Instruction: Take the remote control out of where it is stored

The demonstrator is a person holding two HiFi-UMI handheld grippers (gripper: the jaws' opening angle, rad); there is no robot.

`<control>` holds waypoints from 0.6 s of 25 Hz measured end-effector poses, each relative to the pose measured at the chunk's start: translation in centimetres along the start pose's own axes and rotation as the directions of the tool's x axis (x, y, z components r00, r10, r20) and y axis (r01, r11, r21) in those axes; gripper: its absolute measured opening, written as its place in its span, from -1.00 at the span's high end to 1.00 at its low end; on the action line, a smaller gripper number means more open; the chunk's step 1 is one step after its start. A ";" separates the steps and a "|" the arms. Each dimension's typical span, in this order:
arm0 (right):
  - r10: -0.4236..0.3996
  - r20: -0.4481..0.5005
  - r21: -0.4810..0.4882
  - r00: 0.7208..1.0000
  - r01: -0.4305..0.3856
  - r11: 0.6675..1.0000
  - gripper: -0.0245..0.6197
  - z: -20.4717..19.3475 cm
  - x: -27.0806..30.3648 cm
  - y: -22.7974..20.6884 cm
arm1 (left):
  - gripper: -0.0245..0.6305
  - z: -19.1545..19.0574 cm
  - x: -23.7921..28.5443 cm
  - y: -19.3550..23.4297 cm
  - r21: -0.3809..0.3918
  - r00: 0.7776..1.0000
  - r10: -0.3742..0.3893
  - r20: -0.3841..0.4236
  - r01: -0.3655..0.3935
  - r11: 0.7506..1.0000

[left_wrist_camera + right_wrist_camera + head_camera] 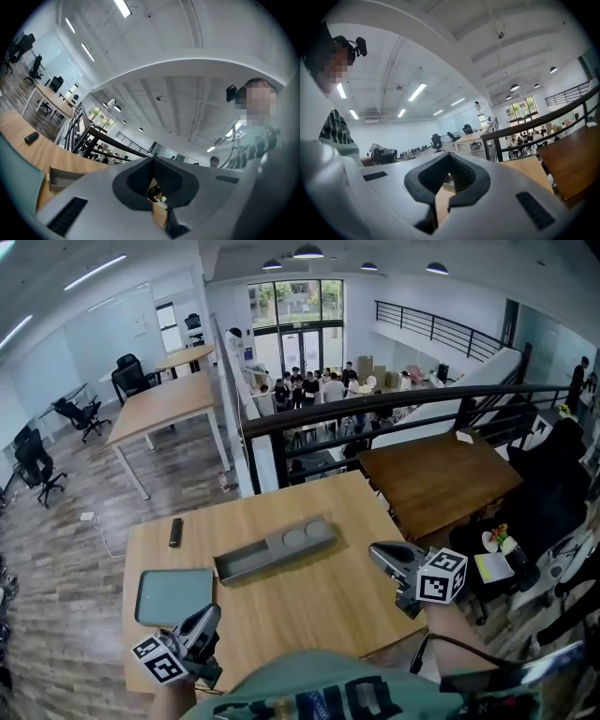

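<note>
A black remote control (175, 532) lies flat on the wooden table (319, 615), near its far left edge; the left gripper view shows this remote (32, 137) small at the left. A long grey storage box (274, 550) sits mid-table, its left compartment open and seemingly empty, with two round recesses at its right end. My left gripper (212, 612) (152, 159) hovers at the table's near left, shut and holding nothing. At the near right, my right gripper (378, 550) (450, 155) is also shut, with nothing between its pads. Both are well apart from the remote and the box.
A teal flat tray (173, 596) lies on the table just in front of my left gripper. A darker wooden table (436, 479) stands to the right, with a black railing (375, 404) behind. A plate of food (497, 541) and chairs are at the right.
</note>
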State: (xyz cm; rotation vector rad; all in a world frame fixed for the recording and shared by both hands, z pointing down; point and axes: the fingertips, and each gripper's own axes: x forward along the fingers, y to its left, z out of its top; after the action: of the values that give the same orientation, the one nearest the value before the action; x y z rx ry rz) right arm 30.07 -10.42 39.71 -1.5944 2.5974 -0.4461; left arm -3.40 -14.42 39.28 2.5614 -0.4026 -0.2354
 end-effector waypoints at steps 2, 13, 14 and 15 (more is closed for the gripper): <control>0.004 0.006 0.019 1.000 -0.004 1.000 0.91 -0.7 -2.0 -1.3 | 0.91 -1.2 2.0 -1.5 -0.002 1.000 -0.002 -0.016 0.002 1.000; 0.061 0.001 0.099 0.998 -0.060 0.993 0.91 -4.0 -6.7 -6.0 | 0.91 -6.2 7.4 -6.4 -0.014 0.996 0.047 -0.070 -0.049 0.999; 0.064 0.000 0.112 0.998 -0.063 0.992 0.91 -4.3 -6.5 -5.9 | 0.91 -6.3 7.3 -6.4 -0.017 0.995 0.053 -0.082 -0.055 0.998; 0.067 -0.002 0.125 0.998 -0.066 0.990 0.91 -4.6 -6.3 -5.6 | 0.91 -6.2 7.0 -6.4 -0.018 0.994 0.057 -0.091 -0.059 0.998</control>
State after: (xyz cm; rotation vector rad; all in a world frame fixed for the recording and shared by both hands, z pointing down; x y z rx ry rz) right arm 36.87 -6.27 45.00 -1.4659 2.5618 -0.5969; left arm 6.26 -8.51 40.53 2.5250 -0.4374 -0.1016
